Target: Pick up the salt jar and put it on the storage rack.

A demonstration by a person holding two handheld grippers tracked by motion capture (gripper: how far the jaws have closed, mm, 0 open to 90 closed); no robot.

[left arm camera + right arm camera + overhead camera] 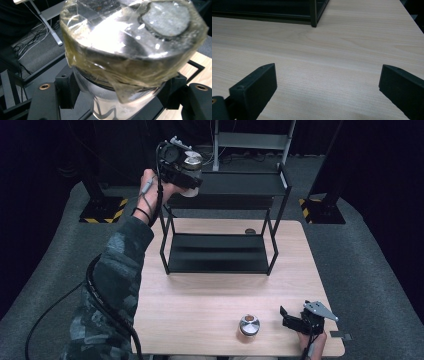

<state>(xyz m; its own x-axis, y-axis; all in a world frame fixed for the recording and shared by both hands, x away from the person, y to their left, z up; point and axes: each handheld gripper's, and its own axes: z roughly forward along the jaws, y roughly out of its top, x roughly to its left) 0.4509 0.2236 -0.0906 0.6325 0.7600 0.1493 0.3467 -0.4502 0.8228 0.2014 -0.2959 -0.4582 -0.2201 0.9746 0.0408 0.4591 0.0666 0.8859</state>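
My left gripper is raised at the left end of the black shelf rack's top shelf, shut on a clear jar whose lid is covered with yellowish tape. In the left gripper view the jar sits close to the camera, with black jaws clamping its sides below the lid. A second jar with a shiny metal lid stands on the wooden table near its front edge. My right gripper rests low at the front right, open, with bare table between its jaws.
The black two-tier rack stands at the back half of the table; its corner leg shows in the right gripper view. A small dark round object lies behind the lower shelf. Grey carpet, post bases and cables surround the table.
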